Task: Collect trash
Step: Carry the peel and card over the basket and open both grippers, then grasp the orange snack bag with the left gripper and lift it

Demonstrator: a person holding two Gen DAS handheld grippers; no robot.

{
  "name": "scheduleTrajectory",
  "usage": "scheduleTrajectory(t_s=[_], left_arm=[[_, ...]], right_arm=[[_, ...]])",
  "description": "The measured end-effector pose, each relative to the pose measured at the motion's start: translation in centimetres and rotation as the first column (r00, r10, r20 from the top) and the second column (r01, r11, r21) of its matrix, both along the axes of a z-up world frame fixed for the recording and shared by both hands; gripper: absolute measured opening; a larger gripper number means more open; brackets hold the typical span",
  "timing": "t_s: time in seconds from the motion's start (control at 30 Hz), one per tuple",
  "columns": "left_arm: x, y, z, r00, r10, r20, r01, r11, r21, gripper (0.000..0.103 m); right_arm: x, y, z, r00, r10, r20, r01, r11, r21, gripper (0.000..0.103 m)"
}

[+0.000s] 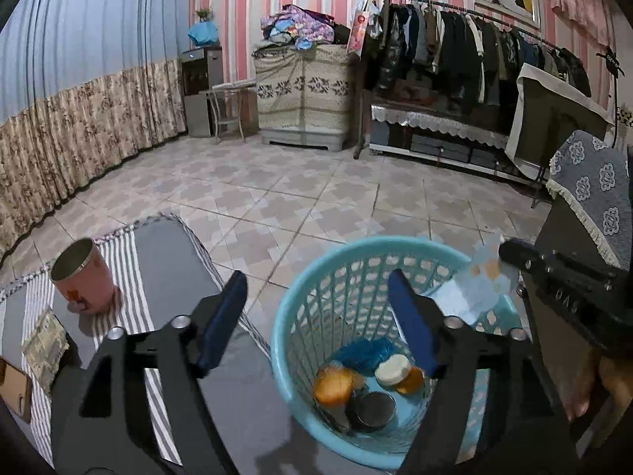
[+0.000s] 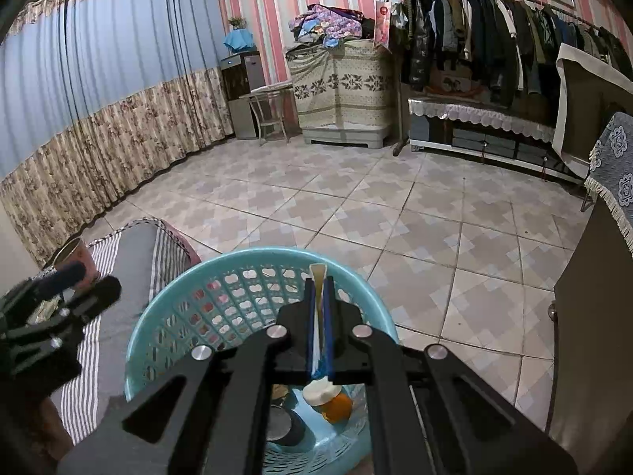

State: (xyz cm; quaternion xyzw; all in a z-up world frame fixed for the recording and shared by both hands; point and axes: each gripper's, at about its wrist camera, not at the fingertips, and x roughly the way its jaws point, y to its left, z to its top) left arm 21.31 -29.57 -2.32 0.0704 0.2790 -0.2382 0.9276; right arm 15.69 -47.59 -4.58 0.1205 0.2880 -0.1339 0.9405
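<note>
R gripper (image 2: 319,301) pinches thin, floppy paper wrapper (image 1: 480,277) edge-on over blue basket (image 1: 300,285); L gripper (image 1: 316,316) spread, empty—light, prob. flutters.

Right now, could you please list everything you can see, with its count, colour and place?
Basket: one, light blue, on the floor beside the mat.
Orange pieces: two, in the basket.
Round tin: one, dark, basket bottom.
Blue wrapper: one, in the basket.
Cup: one, pink with metal rim, on the striped mat.
Packet: one, pale, on the mat near the cup.
Paper wrapper: one, white-blue, over the basket rim.
Clothes rack: one, dark garments, far wall.
Left tool: open, empty, over the basket.
Right tool: shut on the paper wrapper.
</note>
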Motion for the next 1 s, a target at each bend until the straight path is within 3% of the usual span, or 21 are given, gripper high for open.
scheduleTrajectory(t_s=[0.13, 0.33, 0.37, 0.4, 0.47, 0.57, 0.7, 0.8, 0.9, 1.0], left_arm=[[0.1, 1.7, 0.7, 0.998, 0.065, 0.027, -0.064, 0.998, -0.011, 0.090], [-0.1, 5.4, 1.4, 0.988, 0.146, 0.046, -0.145, 0.989, -0.009, 0.095], [-0.2, 6.1, 1.5, 0.986, 0.160, 0.052, -0.160, 0.987, -0.005, 0.095], [-0.2, 6.4, 1.6, 0.985, 0.167, 0.052, -0.167, 0.986, -0.005, 0.096], [-0.1, 7.4, 1.8, 0.982, 0.182, 0.047, -0.182, 0.983, -0.008, 0.097], [-0.4, 9.1, 1.8, 0.977, 0.211, 0.043, -0.210, 0.978, -0.011, 0.097], [-0.9, 12.1, 2.0, 0.967, 0.254, 0.034, -0.253, 0.967, -0.021, 0.097], [-1.6, 14.5, 2.0, 0.957, 0.286, 0.042, -0.285, 0.958, -0.019, 0.097], [-2.1, 16.9, 1.9, 0.947, 0.319, 0.042, -0.319, 0.948, -0.001, 0.097], [-3.0, 20.1, 1.1, 0.931, 0.364, 0.037, -0.365, 0.931, 0.014, 0.097]], right_arm=[[0.5, 0.7, -0.3, 1.000, 0.021, -0.024, -0.021, 1.000, -0.003, 0.005], [1.4, 2.9, -0.4, 0.997, 0.060, -0.038, -0.062, 0.996, -0.060, 0.010], [1.6, 3.3, -0.4, 0.997, 0.063, -0.042, -0.066, 0.996, -0.067, 0.015], [1.7, 3.6, -0.5, 0.997, 0.064, -0.042, -0.067, 0.995, -0.071, 0.039], [1.7, 4.0, -0.6, 0.998, 0.055, -0.034, -0.058, 0.995, -0.080, 0.064], [1.9, 4.6, -0.7, 0.997, 0.059, -0.050, -0.064, 0.993, -0.095, 0.065], [1.8, 5.2, -0.6, 0.998, 0.051, -0.049, -0.056, 0.991, -0.118, 0.083], [1.5, 6.4, 0.0, 0.998, 0.061, -0.031, -0.065, 0.988, -0.138, 0.085], [1.1, 8.0, 0.3, 0.997, 0.083, -0.008, -0.083, 0.986, -0.142, 0.094], [0.8, 10.2, 0.5, 0.993, 0.122, -0.002, -0.121, 0.981, -0.151, 0.095]])
